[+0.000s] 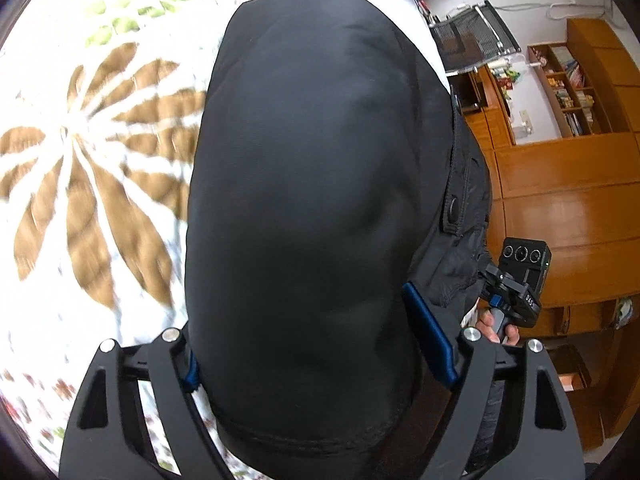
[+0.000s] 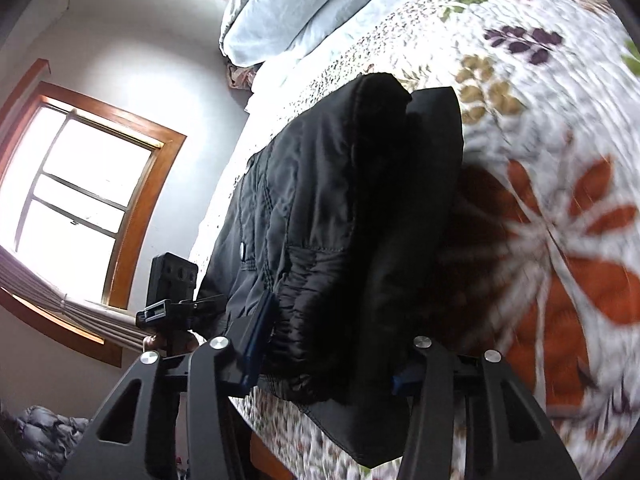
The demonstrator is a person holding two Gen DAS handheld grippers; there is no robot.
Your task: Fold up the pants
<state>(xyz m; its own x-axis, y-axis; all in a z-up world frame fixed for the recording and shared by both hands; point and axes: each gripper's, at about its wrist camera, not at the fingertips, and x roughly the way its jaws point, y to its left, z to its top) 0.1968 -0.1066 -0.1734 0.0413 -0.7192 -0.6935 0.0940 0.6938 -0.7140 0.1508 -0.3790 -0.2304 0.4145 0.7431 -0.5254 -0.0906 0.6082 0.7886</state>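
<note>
**Black pants held between both grippers over the bed**

Black, padded fabric fills both wrist views: the pants [image 1: 312, 208] run from six o'clock, between the fingers, up toward twelve, their long axis in line with each gripper. The left gripper [image 1: 320, 364] has a smooth folded end between its wide-set fingers, seemingly gripping the thick bundle. The right gripper [image 2: 328, 344] pinches the gathered, elasticated edge. The pants lie partly on the flowered bedspread [image 2: 540, 160], near its edge. The stitched panels and a snap sit at nine o'clock in the right view.
</note>
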